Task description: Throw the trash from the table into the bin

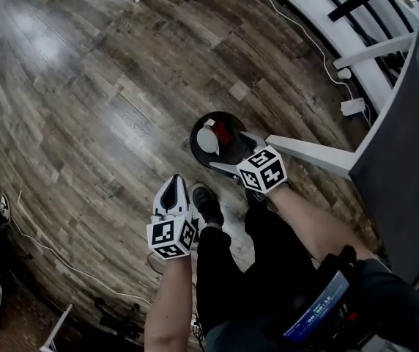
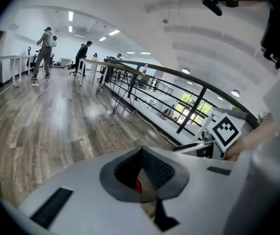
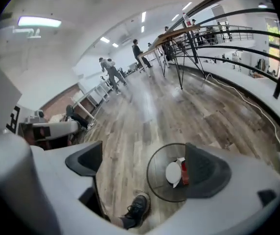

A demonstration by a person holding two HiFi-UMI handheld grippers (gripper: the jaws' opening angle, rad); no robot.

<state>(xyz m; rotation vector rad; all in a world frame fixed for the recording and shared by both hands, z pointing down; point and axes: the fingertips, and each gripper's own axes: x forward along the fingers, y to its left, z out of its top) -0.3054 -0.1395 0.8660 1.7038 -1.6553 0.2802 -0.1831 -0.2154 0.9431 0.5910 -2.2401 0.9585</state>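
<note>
A round black bin [image 1: 195, 144] stands on the wooden floor by the table leg. A white cup [image 1: 207, 141] and a red piece of trash [image 1: 224, 132] lie inside it. My right gripper [image 1: 237, 152] hangs over the bin's near rim. In the right gripper view its jaws [image 3: 147, 168] are open and empty, with the bin [image 3: 152, 180] and the white cup [image 3: 173, 173] below them. My left gripper [image 1: 174, 185] is beside my shoe, left of the bin. In the left gripper view it [image 2: 141, 154] is shut, and I see nothing held in it.
The grey table [image 1: 407, 160] with a white leg [image 1: 313, 152] stands at the right. A white cable and a power adapter [image 1: 352, 107] lie by the railing. My black shoe [image 1: 208, 204] is between the grippers. Several people [image 2: 45, 50] stand far off among desks.
</note>
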